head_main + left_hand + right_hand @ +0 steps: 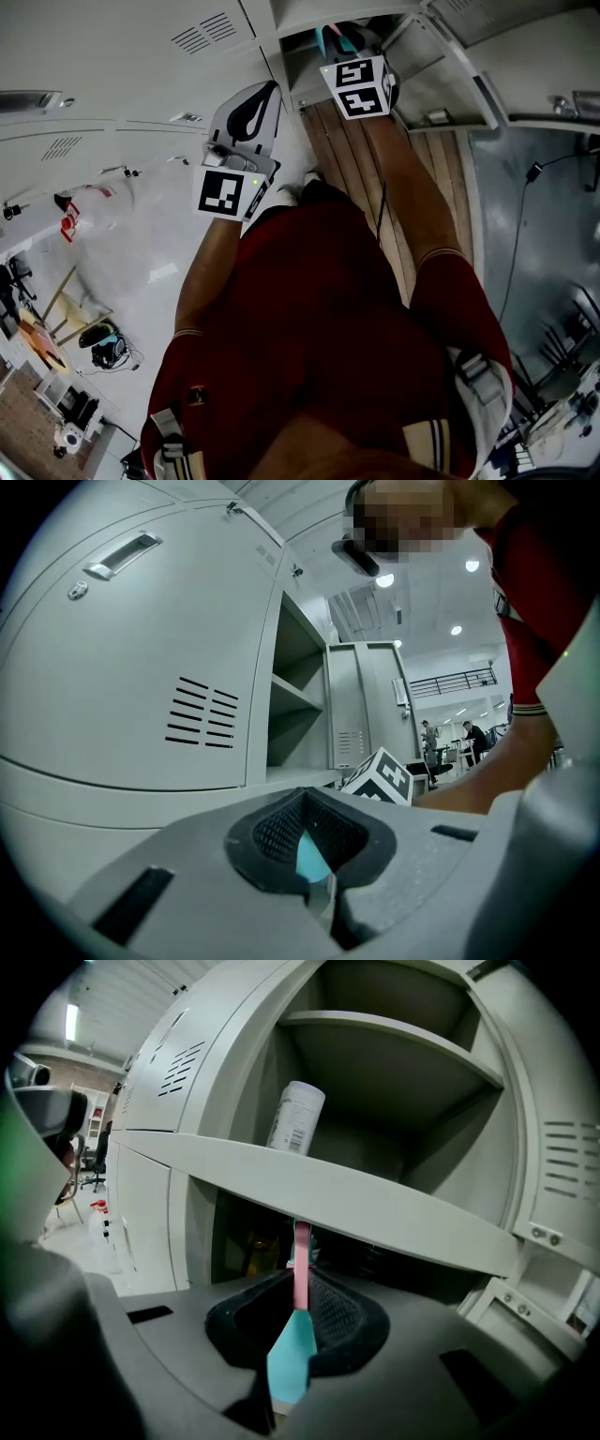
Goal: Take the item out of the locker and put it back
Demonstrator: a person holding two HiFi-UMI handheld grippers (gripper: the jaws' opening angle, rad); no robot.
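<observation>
- The right gripper (298, 1314), low in the centre of its own view, has its jaws almost together, pinching a thin pink strip-like item (301, 1258) seen edge-on.
- The item stands upright at the mouth of the open grey metal locker (394, 1215), just under the shelf edge.
- A white cylindrical bottle with a barcode (296, 1117) stands on the shelf, upper centre.
- The left gripper (314, 853) is closed and empty, outside the locker.
- Judgement: mid-task, in or out unclear; setting down and release remain.

Locker (394, 1204) is pale grey, bottle (295, 1117) white with a black barcode. Strip (302, 1269) is pink, pads (291, 1358) teal, cube (358, 86) black-and-white squares.
</observation>
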